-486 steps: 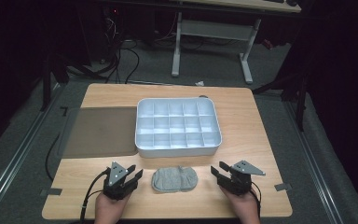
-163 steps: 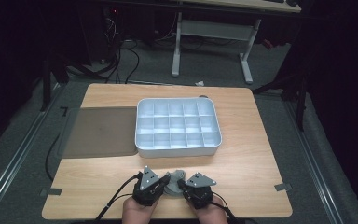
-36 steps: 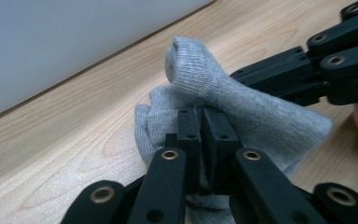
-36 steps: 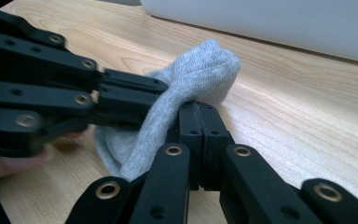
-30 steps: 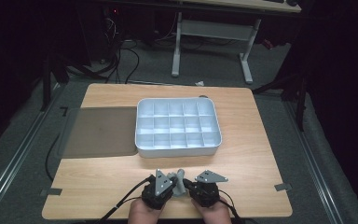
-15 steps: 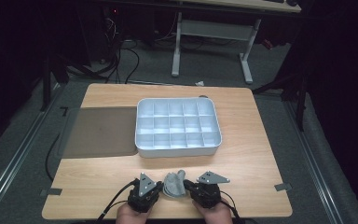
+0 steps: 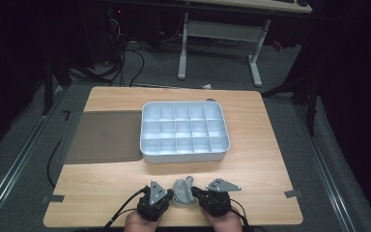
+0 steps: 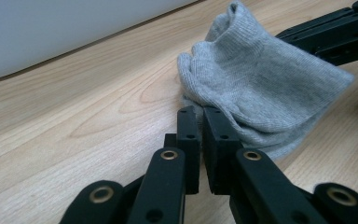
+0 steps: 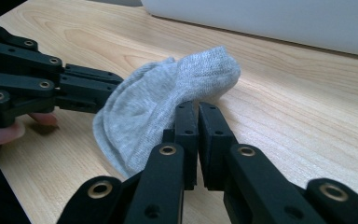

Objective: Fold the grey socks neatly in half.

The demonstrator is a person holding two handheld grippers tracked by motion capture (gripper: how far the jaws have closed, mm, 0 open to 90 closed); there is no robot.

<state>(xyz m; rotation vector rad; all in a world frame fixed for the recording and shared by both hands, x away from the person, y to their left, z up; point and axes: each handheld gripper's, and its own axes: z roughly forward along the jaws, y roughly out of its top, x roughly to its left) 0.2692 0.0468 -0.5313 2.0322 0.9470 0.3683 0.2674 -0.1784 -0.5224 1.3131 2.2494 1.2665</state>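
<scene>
Grey sock (image 7: 183,190) bunched up on the tabletop (image 7: 265,159), near the front edge, well in front of the white divided tray (image 7: 184,152). Left tongs (image 8: 200,116) clenched on the sock's edge nearest them; right tongs (image 9: 193,112) clenched on the opposite edge. Likely folding or spreading it: keep both pinches firm, pull evenly, stay low, away from the tray.

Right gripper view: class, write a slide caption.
Hand-held gripper pinching a grey sock on the wooden table.
</scene>
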